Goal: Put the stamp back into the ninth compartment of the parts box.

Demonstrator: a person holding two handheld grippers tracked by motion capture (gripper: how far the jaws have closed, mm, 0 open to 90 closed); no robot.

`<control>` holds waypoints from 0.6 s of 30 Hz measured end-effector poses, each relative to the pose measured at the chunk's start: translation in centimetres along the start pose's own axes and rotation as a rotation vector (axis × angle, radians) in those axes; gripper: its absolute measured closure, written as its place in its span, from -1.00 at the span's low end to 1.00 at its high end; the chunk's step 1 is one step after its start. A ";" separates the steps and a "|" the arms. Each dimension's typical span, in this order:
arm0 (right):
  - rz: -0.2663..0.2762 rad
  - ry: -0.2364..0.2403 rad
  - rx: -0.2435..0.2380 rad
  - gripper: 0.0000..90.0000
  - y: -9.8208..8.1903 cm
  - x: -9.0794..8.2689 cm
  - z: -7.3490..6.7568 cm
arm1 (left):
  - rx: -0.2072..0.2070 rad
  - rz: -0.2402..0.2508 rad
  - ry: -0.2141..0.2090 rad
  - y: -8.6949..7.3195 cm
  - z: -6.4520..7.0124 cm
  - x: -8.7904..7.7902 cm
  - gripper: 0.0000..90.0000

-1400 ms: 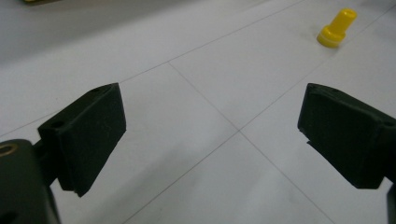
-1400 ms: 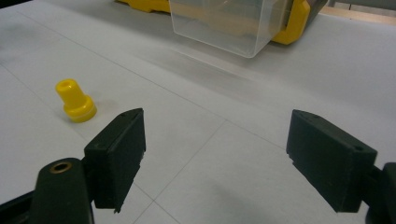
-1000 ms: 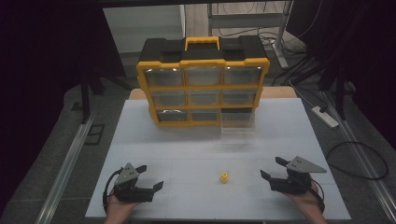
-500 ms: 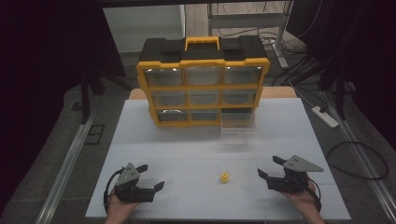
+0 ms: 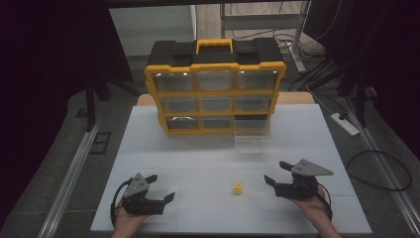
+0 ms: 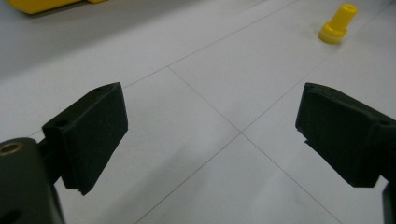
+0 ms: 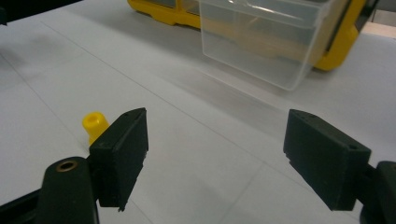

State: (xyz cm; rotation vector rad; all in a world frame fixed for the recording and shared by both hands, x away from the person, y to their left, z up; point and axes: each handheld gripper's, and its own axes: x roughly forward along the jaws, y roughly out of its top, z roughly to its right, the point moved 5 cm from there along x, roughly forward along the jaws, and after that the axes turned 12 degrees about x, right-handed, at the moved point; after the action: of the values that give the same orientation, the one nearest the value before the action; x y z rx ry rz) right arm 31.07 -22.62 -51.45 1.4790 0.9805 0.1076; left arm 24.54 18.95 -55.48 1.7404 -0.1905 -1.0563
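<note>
The left gripper (image 6: 212, 140) holds its two black fingers (image 6: 95, 128) wide apart, with nothing between them but bare white desk (image 6: 196, 51). Each finger ends in a blocky dark pad; a brass-ringed hole shows on the black body below the left-hand finger. Thin seam lines in the desk cross in the gap between the fingers. Beyond the right-hand finger, well apart from it, a small yellow peg (image 6: 338, 24) stands upright on the desk — a narrow stem on a wider round base. Far past the left-hand finger, a strip of yellow case edge (image 6: 44, 4) lies along the top border.
</note>
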 end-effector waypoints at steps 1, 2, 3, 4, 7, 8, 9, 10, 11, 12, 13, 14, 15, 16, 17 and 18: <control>0.000 0.003 -0.003 -0.49 0.2 0.1 -0.2 | 0.002 -0.001 0.000 0.0 0.0 0.0 -0.80; 0.000 0.009 -0.004 -0.49 0.3 0.2 -0.3 | 0.006 -0.001 0.000 0.0 0.0 0.0 -0.80; -0.002 0.014 -0.010 -0.49 0.4 0.4 -0.6 | 0.007 -0.001 -0.001 0.0 0.1 0.0 -0.79; -0.004 0.017 -0.012 -0.49 0.4 0.4 -0.7 | 0.008 -0.001 -0.001 0.0 0.1 0.0 -0.79; -0.010 0.029 -0.023 -0.49 0.8 0.6 -1.1 | 0.008 -0.001 0.000 0.0 0.0 0.1 -0.79; -0.010 0.029 -0.023 -0.49 0.8 0.6 -1.1 | 0.008 -0.001 0.000 0.0 0.0 0.1 -0.79; -0.007 0.032 -0.023 -0.49 1.0 0.7 -1.2 | 0.008 -0.001 0.000 0.0 0.1 0.1 -0.79; -0.007 0.037 -0.022 -0.50 1.1 0.8 -1.3 | 0.009 -0.001 0.001 0.0 0.1 0.1 -0.79; -0.009 0.041 -0.033 -0.50 1.3 1.0 -1.6 | 0.012 -0.002 0.001 0.0 0.1 0.1 -0.79; -0.013 0.044 -0.038 -0.50 1.3 1.1 -1.7 | 0.013 -0.001 0.001 0.0 0.1 0.1 -0.79; -0.019 0.048 -0.047 -0.50 1.4 1.2 -1.9 | 0.014 -0.002 0.001 0.0 0.1 0.1 -0.79; -0.022 0.054 -0.052 -0.50 1.4 1.3 -2.1 | 0.015 -0.002 0.001 0.0 0.1 0.1 -0.79; -0.022 0.057 -0.056 -0.49 1.5 1.4 -2.3 | 0.015 -0.002 0.001 0.0 0.1 0.1 -0.79; -0.028 0.061 -0.063 -0.49 1.5 1.6 -2.5 | 0.015 -0.003 0.001 0.0 0.1 0.1 -0.79; -0.028 0.061 -0.063 -0.49 1.5 1.6 -2.5 | 0.015 -0.002 0.001 0.0 0.1 0.1 -0.79; -0.032 0.059 -0.070 -0.49 1.6 1.7 -2.7 | 0.016 -0.002 0.001 0.0 0.1 0.1 -0.79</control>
State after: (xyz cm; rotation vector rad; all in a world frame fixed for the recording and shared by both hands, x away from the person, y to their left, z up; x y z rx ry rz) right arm 31.29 -19.27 -50.36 1.4018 1.0379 0.1616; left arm 24.58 18.84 -55.53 1.7554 -0.1971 -1.0575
